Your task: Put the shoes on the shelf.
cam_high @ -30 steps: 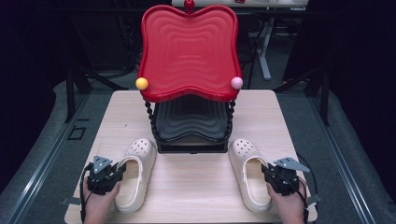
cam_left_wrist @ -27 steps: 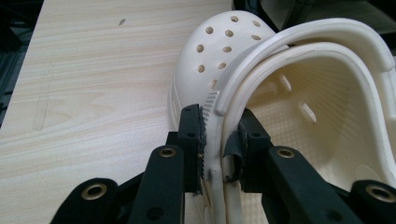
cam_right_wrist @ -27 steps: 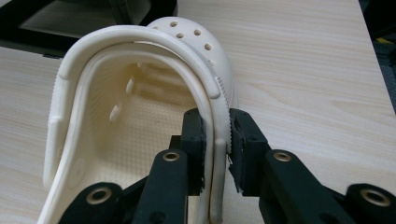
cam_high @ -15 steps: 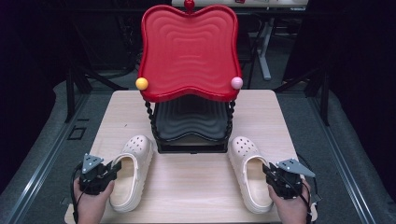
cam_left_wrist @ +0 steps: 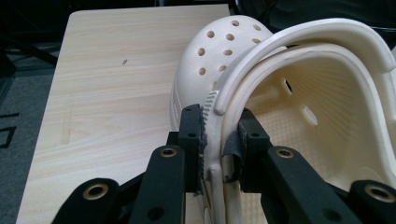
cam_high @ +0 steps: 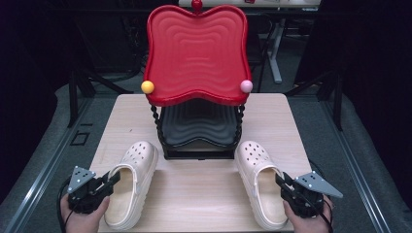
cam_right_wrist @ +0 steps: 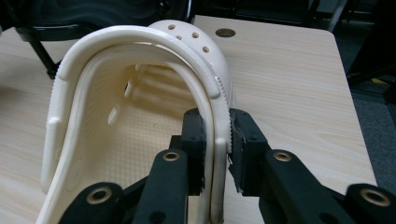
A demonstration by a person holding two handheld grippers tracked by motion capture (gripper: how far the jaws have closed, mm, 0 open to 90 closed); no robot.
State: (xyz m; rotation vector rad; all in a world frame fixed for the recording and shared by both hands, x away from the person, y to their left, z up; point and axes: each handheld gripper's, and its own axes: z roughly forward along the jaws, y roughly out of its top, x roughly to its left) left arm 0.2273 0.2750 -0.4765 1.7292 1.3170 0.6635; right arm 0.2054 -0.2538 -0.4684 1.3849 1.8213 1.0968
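Black left tongs (cam_left_wrist: 218, 140) clamped on the outer side wall of the left clog (cam_high: 130, 182), one jaw outside, one inside the opening, pads pressing the cream foam just below the folded-forward heel strap. Right tongs (cam_right_wrist: 215, 149) likewise closed on the outer wall of the right clog (cam_high: 262, 187), the wall and strap sandwiched between the jaws. Neither pair fully shut; the foam wall fills the gap.

Both clogs sit near the front edge of the pale wood surface (cam_high: 204, 194), toes pointing away from the person, well apart from each other. Whether the soles rest on the wood or are just clear of it, cannot tell.

Between and behind the toes: two-tier stand, black lower tray (cam_high: 199, 128) under a red upper tray (cam_high: 194, 53), twisted black posts, a yellow ball (cam_high: 147, 87) and a pink ball (cam_high: 246, 86) at the red tray's front corners.

Judgement: step in hand looks like lifting the pair together. Grip is on one wall only, so each clog will tend to swing inward. Keep the squeeze firm, rise evenly, keep toes clear of the stand's posts.
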